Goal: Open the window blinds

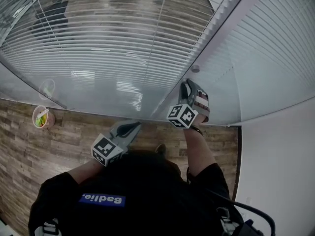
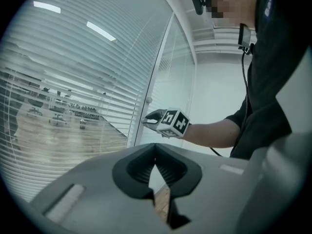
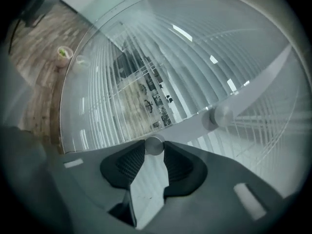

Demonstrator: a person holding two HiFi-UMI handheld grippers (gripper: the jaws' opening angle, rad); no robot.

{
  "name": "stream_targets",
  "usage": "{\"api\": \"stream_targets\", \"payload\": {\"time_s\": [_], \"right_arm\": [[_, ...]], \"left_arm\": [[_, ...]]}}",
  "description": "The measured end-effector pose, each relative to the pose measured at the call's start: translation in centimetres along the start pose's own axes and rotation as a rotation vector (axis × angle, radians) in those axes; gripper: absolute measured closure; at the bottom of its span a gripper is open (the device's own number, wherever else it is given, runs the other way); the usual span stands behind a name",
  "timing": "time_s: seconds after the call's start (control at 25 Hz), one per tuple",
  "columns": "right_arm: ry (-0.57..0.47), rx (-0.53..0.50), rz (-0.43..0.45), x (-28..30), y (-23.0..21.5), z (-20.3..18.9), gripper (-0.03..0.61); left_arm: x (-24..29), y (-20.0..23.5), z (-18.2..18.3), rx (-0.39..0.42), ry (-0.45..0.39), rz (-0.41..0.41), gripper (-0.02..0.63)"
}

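On the window frame [image 1: 221,26], my right gripper [image 1: 187,85] is clamped on a little round knob [image 3: 154,145]; my left gripper [image 1: 134,126] is squeezed closed on nothing.

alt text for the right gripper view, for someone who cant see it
The right gripper clamps a small round metal knob on a white frame. Behind the glass, white blind slats stand partly open, showing an office beyond.
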State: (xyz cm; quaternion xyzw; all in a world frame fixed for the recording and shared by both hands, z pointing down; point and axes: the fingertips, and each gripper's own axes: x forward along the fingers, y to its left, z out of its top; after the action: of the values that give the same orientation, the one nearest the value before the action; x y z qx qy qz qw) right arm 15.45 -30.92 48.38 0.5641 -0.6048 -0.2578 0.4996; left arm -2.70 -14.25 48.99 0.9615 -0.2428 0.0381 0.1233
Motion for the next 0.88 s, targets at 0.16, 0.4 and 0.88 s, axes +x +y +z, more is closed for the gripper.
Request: {"api": "stream_targets", "payload": {"time_s": [0.16,0.4,0.88], "right_arm": [[-0.015,-0.133,-0.018,0.0,0.2,0.0,0.453],[-0.078,0.132,0.055,-0.2,0.1,0.2,0.443],[-0.256,1.554,0.399,-0.2,-0.7,-1.3,0.388]], "left_arm": [[0.0,-0.1,-0.1,-0.004,0.004,-0.001,0.614],[0.3,-0.3,-0.1,0.000,0.009,-0.007,0.614],[0.4,-0.4,-0.4,0.001,0.015,-0.013,0.614]]}}
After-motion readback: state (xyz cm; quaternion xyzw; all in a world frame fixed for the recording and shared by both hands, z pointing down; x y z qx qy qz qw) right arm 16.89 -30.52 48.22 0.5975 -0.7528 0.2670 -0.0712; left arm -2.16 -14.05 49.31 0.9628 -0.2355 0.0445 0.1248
